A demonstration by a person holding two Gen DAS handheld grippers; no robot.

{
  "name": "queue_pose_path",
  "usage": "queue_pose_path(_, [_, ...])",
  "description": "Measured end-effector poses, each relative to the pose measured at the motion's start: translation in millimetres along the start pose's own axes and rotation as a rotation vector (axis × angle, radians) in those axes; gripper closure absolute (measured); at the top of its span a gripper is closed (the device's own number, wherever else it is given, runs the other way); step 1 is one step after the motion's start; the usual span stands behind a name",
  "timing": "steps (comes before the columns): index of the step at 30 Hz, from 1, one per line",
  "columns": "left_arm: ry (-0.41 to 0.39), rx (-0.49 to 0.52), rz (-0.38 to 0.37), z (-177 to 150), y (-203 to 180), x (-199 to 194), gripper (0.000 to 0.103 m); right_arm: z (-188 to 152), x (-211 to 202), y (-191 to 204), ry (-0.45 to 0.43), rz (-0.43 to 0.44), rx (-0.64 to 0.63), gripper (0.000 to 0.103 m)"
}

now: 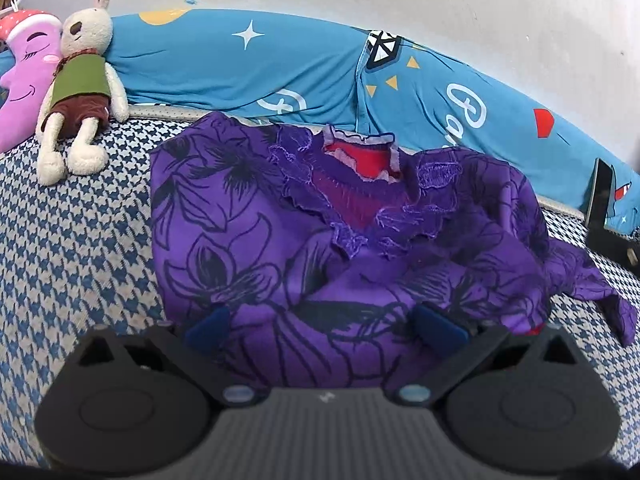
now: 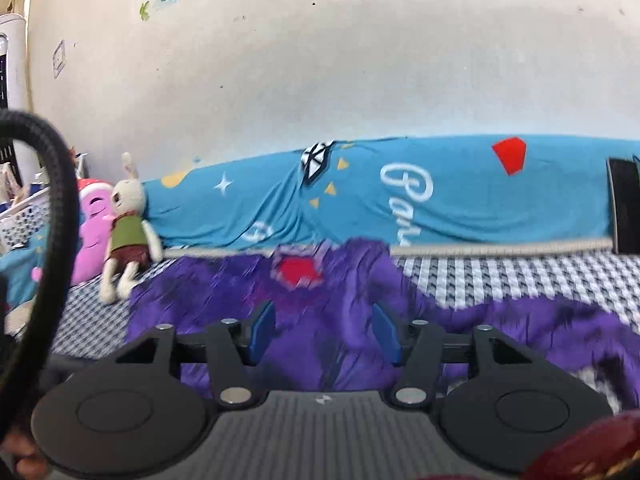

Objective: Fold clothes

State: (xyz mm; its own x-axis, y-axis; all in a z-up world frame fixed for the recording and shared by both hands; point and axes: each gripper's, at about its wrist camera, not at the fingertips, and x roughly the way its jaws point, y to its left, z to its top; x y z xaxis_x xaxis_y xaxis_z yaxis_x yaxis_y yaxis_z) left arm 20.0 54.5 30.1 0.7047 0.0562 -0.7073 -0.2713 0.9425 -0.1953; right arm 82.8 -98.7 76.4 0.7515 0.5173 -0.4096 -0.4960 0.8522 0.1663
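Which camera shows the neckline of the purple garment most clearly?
The left wrist view: the purple garment's lace neckline is sharp and near the centre. In the right wrist view the neckline is only a blurred red patch.

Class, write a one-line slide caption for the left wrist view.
Open left gripper poised over a purple floral garment spread on a houndstooth bed, a stuffed rabbit beyond.
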Motion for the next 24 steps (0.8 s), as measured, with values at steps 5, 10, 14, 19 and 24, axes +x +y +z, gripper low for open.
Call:
queue_pose_path(5, [0.016,0.009,0.002,4.2,-1.7,7.6,0.000,9.3,30.7,-13.6,0.004,-0.028,-0.027,0.044])
queue_pose_path(10, [0.023,0.026,0.008,11.9,-4.1,14.8,0.000,16.5,57.6,-21.8,0.006,-0.034,-0.076,0.031])
queue_pose_path(14, [0.054,0.019,-0.001,16.1,-4.0,22.9,0.000,15.0,83.2,-25.4,0.049,-0.028,-0.115,0.030])
queue_pose_path(19, [0.076,0.028,-0.005,21.1,-4.5,31.5,0.000,9.0,113.0,-26.4,0.103,-0.034,-0.174,0.031])
queue_pose_path(24, [0.098,0.020,-0.007,29.7,-7.0,43.6,0.000,9.4,132.7,-26.2,0.131,-0.065,-0.209,0.085])
